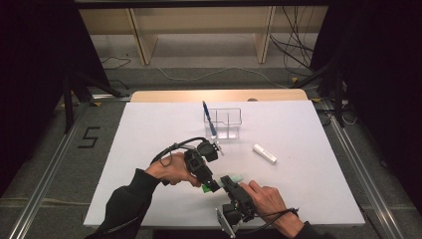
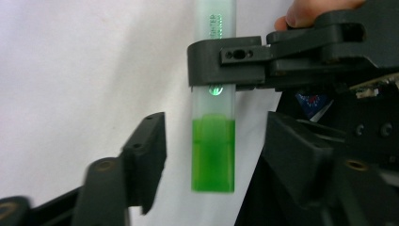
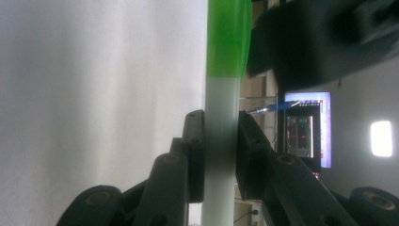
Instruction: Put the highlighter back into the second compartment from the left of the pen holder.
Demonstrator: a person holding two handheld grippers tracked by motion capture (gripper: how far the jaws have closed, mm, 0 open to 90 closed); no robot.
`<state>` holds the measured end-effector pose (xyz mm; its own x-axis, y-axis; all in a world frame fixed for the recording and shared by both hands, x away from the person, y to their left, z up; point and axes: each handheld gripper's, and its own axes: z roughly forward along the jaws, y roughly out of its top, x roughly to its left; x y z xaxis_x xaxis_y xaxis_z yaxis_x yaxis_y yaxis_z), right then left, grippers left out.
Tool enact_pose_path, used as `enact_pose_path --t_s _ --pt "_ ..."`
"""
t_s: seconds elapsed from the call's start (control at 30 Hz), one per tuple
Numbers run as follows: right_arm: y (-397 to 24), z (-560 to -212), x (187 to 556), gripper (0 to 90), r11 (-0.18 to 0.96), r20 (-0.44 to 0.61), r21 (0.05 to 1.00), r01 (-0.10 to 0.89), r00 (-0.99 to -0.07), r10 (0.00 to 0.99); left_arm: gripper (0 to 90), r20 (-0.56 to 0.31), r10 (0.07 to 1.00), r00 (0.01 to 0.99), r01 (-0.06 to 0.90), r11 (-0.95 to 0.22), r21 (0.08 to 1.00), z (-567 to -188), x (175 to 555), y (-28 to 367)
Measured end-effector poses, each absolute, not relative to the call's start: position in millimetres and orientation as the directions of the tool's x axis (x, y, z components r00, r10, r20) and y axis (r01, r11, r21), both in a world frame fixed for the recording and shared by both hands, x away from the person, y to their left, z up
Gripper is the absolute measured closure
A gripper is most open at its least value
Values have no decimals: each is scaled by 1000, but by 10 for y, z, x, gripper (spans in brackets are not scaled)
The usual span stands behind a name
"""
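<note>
A: What do we see at the near edge of the white table?

B: We see a green highlighter held between the two hand-held tools. Its pale translucent barrel is clamped by the right gripper, whose black pads press on it from both sides. Its green cap end points toward the left gripper.

A: And how do the left jaws stand?

B: We see them spread apart on either side of the green cap, one pad at each side, with a clear gap between pad and cap. They grip nothing.

A: Where do the other things lie, relative to the highlighter?

B: In the high view, the highlighter sits between the left gripper and the right gripper. Beyond it stands a clear plastic organizer with a blue pen leaning in its left compartment. A white capped marker lies on the table to the right of the highlighter and farther from the person, well apart from it and near the organizer.

A: And the hands?

B: The left hand and the right hand each hold their own gripper, just beside the highlighter.
</note>
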<state>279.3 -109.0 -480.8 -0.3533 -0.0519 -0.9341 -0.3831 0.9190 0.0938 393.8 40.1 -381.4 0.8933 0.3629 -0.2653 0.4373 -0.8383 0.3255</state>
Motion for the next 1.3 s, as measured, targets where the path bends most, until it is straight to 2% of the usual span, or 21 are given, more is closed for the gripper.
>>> enact_pose_path --t_s 0.07,0.2,0.3,0.43,0.63,0.97,1.3 --pt "-1114 -4795 2802 771 921 -931 105 -374 -362 -41 325 -261 368 892 442 -830 341 -3803 3928 420" --pt "-1181 -4746 2861 770 923 -922 140 -358 -388 -11 271 -255 397 882 471 -764 441 -3749 3889 572" --pt "-1237 -4711 2912 770 921 -893 230 -315 -444 72 254 -239 415 878 478 -734 483 -3735 3870 651" --pt "-1316 -4651 3022 770 914 -860 304 -268 -491 142 239 -211 475 854 506 -666 549 -3792 3826 831" --pt "-1403 -4553 3157 770 883 -797 425 -201 -545 260 216 -168 532 830 497 -568 656 -3917 3776 1049" --pt "-1569 -4351 3503 770 707 -525 707 -1 -671 524 196 -132 639 757 459 -378 804 -4100 3616 1291" --pt "-1722 -4233 3835 770 492 -237 852 179 -707 666 180 -117 673 730 419 -307 855 -4166 3528 1404"
